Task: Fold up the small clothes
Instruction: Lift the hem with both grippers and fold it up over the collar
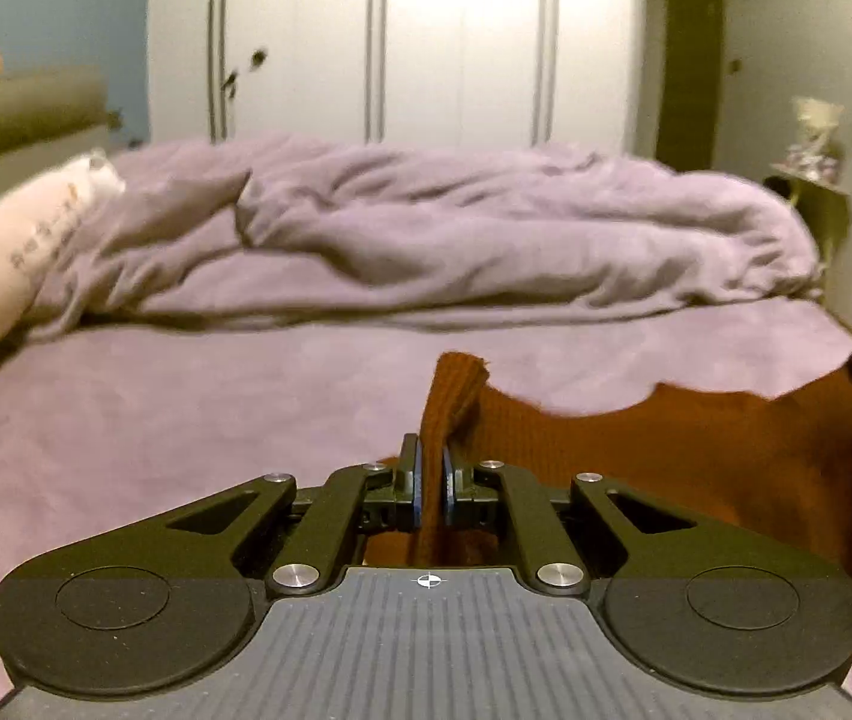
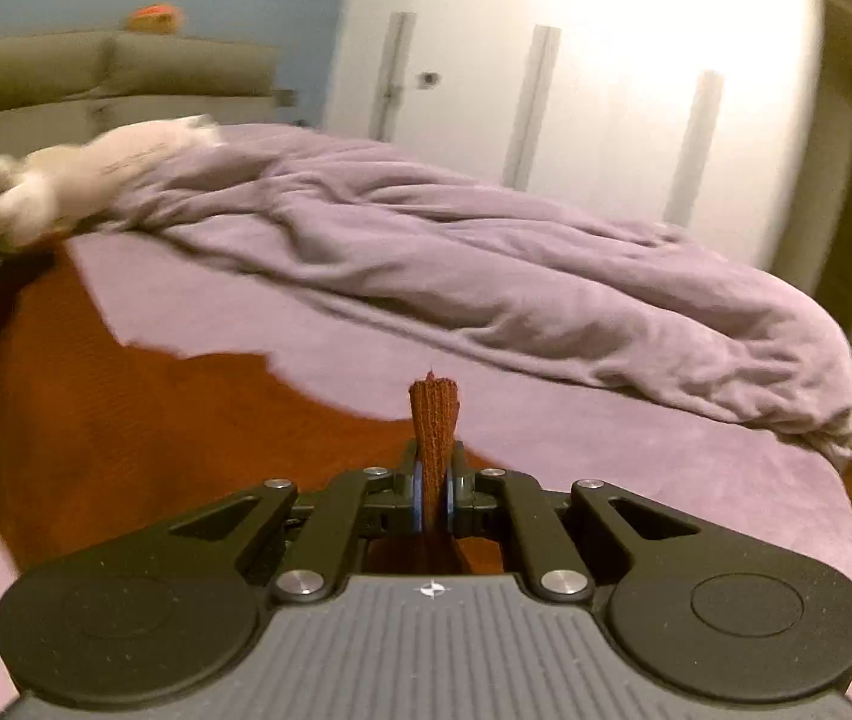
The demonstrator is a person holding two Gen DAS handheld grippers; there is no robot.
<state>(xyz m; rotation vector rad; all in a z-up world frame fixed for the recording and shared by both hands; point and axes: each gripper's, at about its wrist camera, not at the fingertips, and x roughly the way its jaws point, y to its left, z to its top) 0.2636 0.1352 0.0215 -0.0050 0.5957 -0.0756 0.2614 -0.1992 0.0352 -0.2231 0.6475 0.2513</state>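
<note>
Left gripper (image 1: 431,468): jaws closed on a bunched fold of the rust-brown knit garment (image 1: 696,456); the pinched ribbed edge is seen standing up out of the blue pads toward 12 o'clock. From that grip the cloth is spread toward 3 o'clock, its upper edge scalloped and raised above the mauve bed sheet (image 1: 186,420) — the far corner rises at the right edge of the left wrist view.

Right gripper (image 2: 433,480): jaws closed on a narrow ribbed tuft of the same garment (image 2: 126,420), which pokes up at 12 o'clock between the pads; the rest of the cloth is stretched off toward 9 o'clock, where a dark gripper part is glimpsed at the frame edge.

Garment thus held at two points, spanning between the grippers over the near part of the bed.

Background noted: a rumpled mauve duvet (image 1: 486,228) across the far side at 12 o'clock; a pale plush toy (image 1: 24,228) at 9–10 o'clock — blurred; a white wardrobe (image 1: 426,42) behind.
</note>
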